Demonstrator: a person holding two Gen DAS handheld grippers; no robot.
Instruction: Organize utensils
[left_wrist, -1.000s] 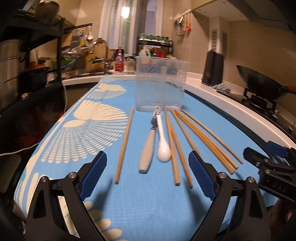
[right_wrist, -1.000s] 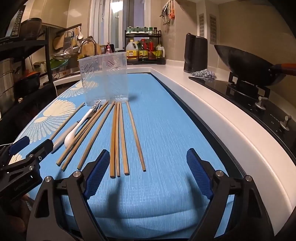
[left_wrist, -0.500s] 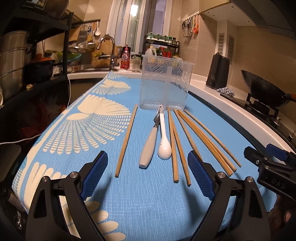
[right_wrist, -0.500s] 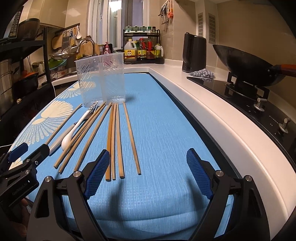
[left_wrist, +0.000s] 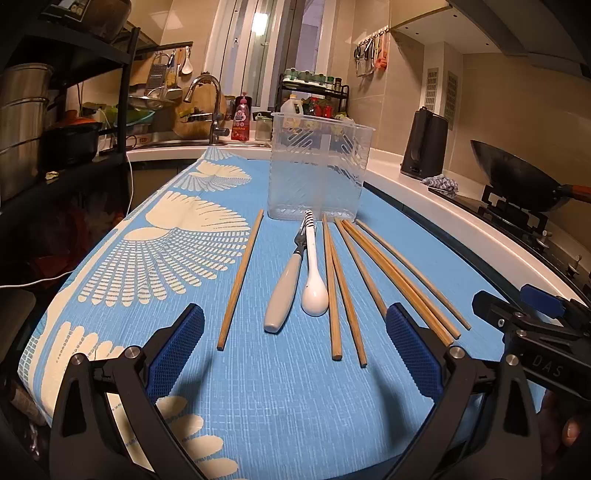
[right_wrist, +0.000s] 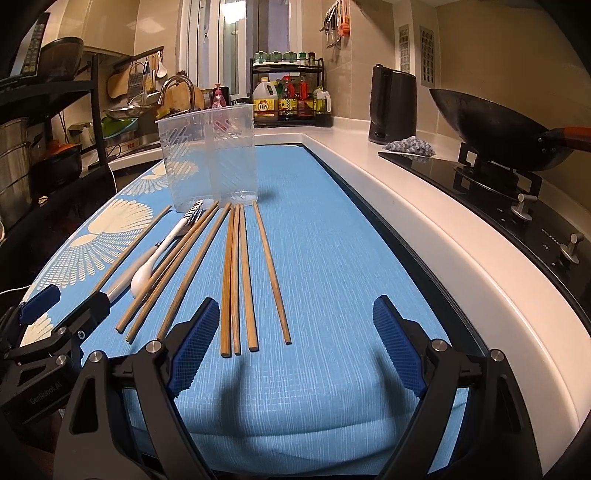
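Several wooden chopsticks (left_wrist: 334, 288) (right_wrist: 231, 277) lie lengthwise on a blue cloth (left_wrist: 288, 406), one (left_wrist: 240, 278) apart at the left. A white spoon (left_wrist: 314, 291) (right_wrist: 142, 275) and a grey-handled fork (left_wrist: 282, 297) lie among them. A clear plastic utensil holder (left_wrist: 317, 170) (right_wrist: 208, 158) stands upright behind them, empty. My left gripper (left_wrist: 293, 350) is open and empty, above the cloth, short of the utensils' near ends. My right gripper (right_wrist: 291, 343) is open and empty near the right-hand chopsticks' ends.
A white counter edge (right_wrist: 424, 221) runs along the right, with a stove and black wok (right_wrist: 491, 129) beyond. A black kettle (right_wrist: 393, 105) and a bottle rack (right_wrist: 291, 99) stand at the back. A sink with tap (left_wrist: 210, 107) and a dark shelf (left_wrist: 55, 110) are at the left.
Both grippers have drawn back and risen slightly; the utensils now appear a little farther away. Nothing on the cloth has moved. Both grippers stay open.
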